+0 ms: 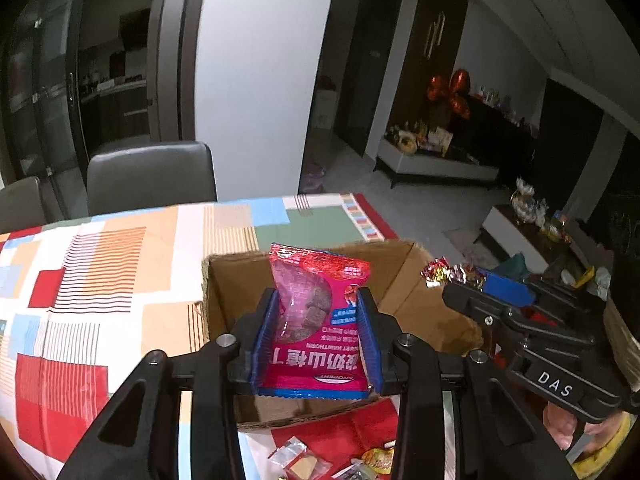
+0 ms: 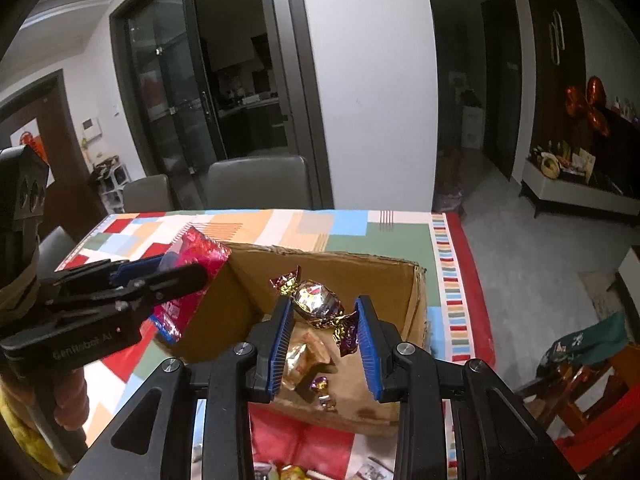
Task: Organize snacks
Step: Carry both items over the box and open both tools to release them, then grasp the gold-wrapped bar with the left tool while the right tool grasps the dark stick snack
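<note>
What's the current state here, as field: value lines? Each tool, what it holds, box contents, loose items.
left tool: shut on pink snack bag, held over the cardboard box
right tool: shut on foil-wrapped candy, held above the box interior
box contents: wrapped snacks on the floor of the box
loose items: small packets on the tablecloth, on the near side of the box
box state: open top, standing on the table
</note>
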`<state>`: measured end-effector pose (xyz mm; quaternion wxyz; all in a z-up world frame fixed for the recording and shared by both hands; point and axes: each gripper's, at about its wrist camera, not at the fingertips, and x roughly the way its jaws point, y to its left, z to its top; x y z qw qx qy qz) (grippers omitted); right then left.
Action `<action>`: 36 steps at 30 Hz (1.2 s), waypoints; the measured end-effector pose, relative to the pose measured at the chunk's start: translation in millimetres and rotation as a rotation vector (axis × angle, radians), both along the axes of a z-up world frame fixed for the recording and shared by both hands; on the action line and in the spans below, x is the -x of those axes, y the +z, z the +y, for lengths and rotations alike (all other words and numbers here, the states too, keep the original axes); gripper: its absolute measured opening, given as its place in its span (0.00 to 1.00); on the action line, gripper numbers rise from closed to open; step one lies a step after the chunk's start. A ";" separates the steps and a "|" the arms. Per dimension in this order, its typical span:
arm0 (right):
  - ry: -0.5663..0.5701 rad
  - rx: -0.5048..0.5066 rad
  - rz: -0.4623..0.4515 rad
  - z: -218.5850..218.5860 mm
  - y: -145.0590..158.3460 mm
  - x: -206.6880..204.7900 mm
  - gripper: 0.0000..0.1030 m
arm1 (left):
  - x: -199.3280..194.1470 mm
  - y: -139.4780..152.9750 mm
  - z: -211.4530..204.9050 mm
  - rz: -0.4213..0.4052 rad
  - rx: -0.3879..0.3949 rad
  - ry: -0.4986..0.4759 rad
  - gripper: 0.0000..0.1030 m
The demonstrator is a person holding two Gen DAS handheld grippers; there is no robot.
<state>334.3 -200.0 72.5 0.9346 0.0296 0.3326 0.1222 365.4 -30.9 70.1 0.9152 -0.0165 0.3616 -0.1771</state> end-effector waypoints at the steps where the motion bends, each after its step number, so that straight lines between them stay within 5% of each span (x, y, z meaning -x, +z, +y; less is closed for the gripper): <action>1: -0.004 0.002 0.010 0.0 -2.0 -1.8 0.40 | -0.4 -1.1 -1.3 0.003 -0.006 0.001 0.47; 3: -0.022 0.019 0.004 -0.4 -4.4 -1.6 0.56 | 2.7 -1.4 -1.0 -0.007 -0.009 0.008 0.59; 23: 0.017 0.020 -0.064 20.1 -4.5 89.3 0.56 | 121.5 21.1 28.5 -0.209 -0.113 -0.005 0.65; 36: 0.078 0.009 -0.079 42.3 -19.2 145.2 0.56 | 178.9 -2.3 43.2 -0.234 -0.166 -0.046 0.65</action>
